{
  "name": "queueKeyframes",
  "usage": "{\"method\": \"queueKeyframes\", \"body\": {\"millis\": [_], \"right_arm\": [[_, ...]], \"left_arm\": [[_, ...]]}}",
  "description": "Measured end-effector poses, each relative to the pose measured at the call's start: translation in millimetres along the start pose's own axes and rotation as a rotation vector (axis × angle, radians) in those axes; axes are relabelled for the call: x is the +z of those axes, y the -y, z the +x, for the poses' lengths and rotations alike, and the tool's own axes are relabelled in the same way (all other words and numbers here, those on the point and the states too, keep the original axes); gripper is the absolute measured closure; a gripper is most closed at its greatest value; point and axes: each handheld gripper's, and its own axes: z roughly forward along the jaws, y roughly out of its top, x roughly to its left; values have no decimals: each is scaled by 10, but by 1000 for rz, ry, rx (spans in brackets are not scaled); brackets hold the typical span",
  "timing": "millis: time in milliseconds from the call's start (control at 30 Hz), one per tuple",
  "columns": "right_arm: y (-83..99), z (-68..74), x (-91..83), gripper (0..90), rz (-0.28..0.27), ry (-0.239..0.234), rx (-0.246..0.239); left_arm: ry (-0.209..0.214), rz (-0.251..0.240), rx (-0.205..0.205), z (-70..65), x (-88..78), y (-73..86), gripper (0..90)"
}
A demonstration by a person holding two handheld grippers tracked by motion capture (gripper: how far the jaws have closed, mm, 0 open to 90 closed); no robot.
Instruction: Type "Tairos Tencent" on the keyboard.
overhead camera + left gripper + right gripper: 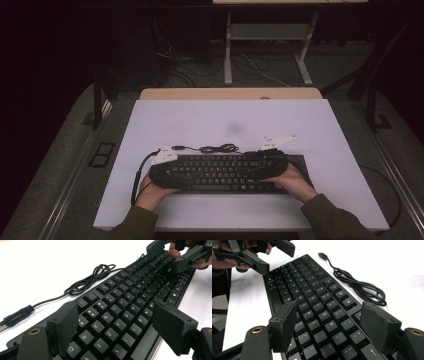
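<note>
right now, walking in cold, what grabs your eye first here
A black keyboard lies across the near half of the white table, with the left gripper over its left end and the right gripper over its right end, both with jaws spread above the keys. Its coiled cable lies just behind it.
</note>
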Motion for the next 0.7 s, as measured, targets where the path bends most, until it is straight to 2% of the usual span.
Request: {"method": "queueKeyframes", "body": {"millis": [500, 700], "right_arm": [[-134, -22, 146, 283, -11, -13, 10], [-157, -29, 225, 283, -7, -14, 7]], "left_arm": [[-21, 3, -4, 28, -98, 96, 235], [-21, 22, 6, 37, -115, 125, 248]]}}
